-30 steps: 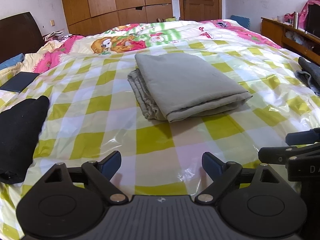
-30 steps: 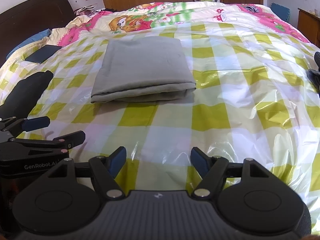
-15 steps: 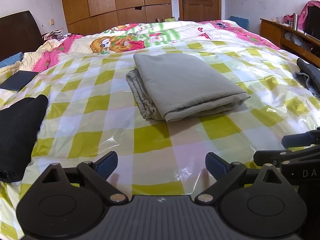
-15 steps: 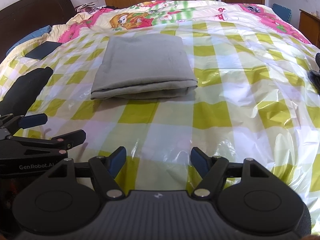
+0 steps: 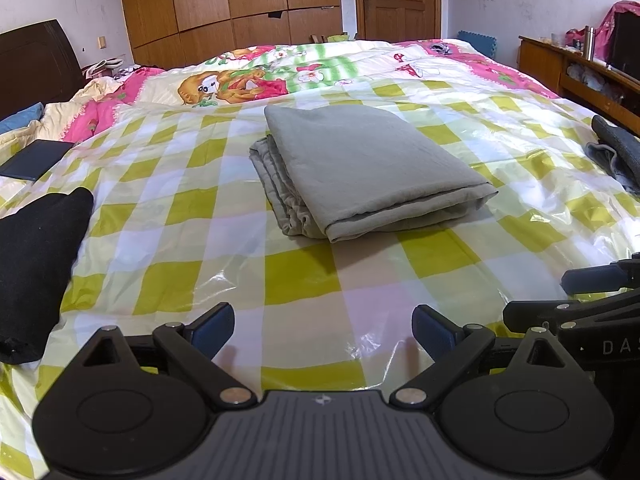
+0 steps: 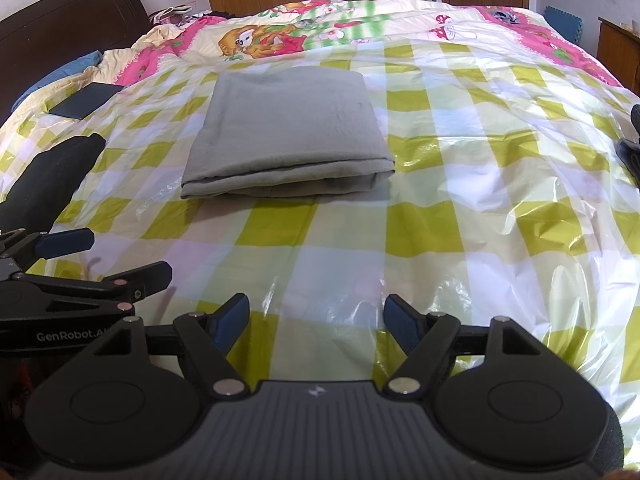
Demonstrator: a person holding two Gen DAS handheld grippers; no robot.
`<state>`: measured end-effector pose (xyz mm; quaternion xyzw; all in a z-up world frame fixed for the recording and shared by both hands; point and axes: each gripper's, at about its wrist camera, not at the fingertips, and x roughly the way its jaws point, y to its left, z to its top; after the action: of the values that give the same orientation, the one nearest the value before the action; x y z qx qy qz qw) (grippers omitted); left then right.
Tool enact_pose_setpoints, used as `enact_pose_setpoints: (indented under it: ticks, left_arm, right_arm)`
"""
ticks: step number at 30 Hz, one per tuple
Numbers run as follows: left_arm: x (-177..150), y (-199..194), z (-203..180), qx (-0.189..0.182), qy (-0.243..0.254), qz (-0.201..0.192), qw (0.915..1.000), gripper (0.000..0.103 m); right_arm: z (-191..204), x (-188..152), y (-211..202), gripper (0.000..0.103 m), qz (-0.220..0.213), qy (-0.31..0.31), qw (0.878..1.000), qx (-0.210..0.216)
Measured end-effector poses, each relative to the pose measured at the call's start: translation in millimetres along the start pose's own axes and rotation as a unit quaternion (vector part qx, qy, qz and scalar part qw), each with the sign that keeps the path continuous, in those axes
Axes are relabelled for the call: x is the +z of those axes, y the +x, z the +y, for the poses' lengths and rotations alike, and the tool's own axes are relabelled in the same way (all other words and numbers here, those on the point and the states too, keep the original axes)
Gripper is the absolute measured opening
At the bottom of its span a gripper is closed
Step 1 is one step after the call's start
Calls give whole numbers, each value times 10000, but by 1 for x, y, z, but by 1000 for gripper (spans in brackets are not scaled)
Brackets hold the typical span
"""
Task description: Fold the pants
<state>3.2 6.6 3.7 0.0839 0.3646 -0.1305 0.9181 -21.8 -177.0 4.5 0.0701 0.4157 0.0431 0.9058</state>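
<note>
The grey pants (image 5: 368,172) lie folded into a flat rectangle on the checked plastic sheet (image 5: 240,264) in the middle of the bed; they also show in the right wrist view (image 6: 288,136). My left gripper (image 5: 324,326) is open and empty, low over the sheet, well short of the pants. My right gripper (image 6: 316,322) is open and empty, also near the bed's front edge. Each gripper shows at the side of the other's view: the right one (image 5: 592,292) and the left one (image 6: 100,256).
A black garment (image 5: 36,256) lies at the left edge of the bed, and a dark grey one (image 5: 616,152) at the right. A dark flat item (image 5: 34,158) lies far left. A wooden sideboard (image 5: 580,68) stands right; wardrobe and door stand behind.
Both grippers have drifted slightly back from the folded pants. The left jaws have opened a little wider. The pants have not moved.
</note>
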Motion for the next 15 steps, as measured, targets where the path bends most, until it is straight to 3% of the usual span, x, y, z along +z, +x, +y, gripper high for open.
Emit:
enact_pose_setpoints:
  ticks: [15]
  left_arm:
    - [1,0,-2,62,64,50,9999,103]
  right_arm:
    - [0,-1,2,76,12,-2,10000,-6]
